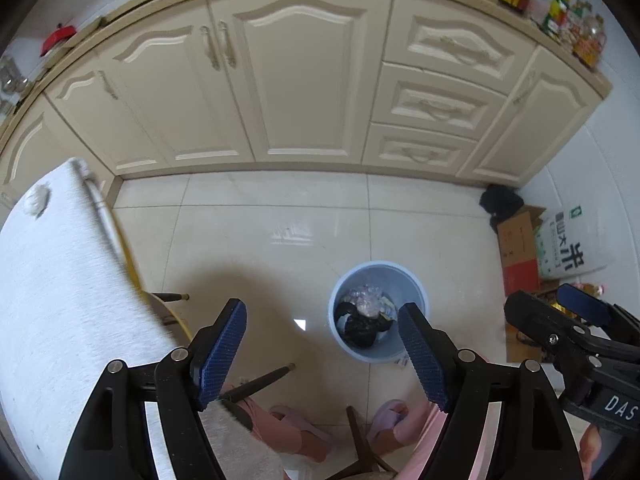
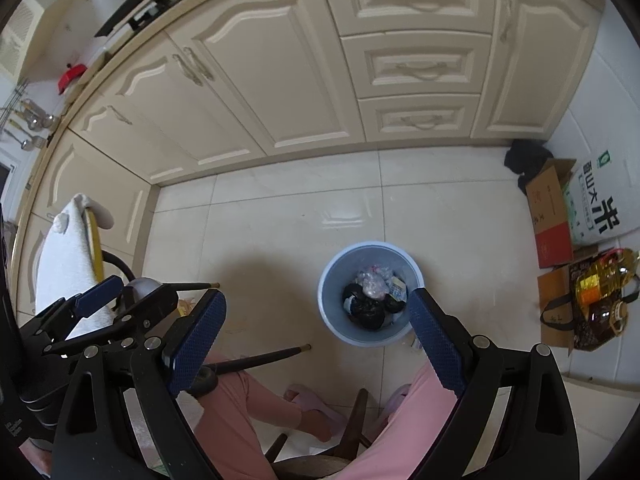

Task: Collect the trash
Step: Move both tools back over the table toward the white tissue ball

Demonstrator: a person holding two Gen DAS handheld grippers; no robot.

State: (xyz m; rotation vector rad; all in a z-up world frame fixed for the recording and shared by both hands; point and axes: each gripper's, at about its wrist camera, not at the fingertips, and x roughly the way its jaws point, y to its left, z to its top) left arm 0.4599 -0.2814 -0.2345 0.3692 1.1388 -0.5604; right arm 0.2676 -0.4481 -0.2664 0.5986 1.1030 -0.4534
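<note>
Both grippers empty, jaws apart: left gripper (image 1: 322,354), right gripper (image 2: 318,342). Trash bin (image 2: 332,276) sits centre frame on the floor, trash inside. Next: find remaining trash, approach squarely, close fully.

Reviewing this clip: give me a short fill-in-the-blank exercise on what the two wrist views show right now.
1. The trash sits inside a light blue ____ on the tiled floor.
2. The jaws of the left gripper and the right gripper both stand ____, with nothing between them.
3. By the right wall, next to the cardboard box, stands a white ____ with large dark characters.

Missing words: bin; open; sack
</note>
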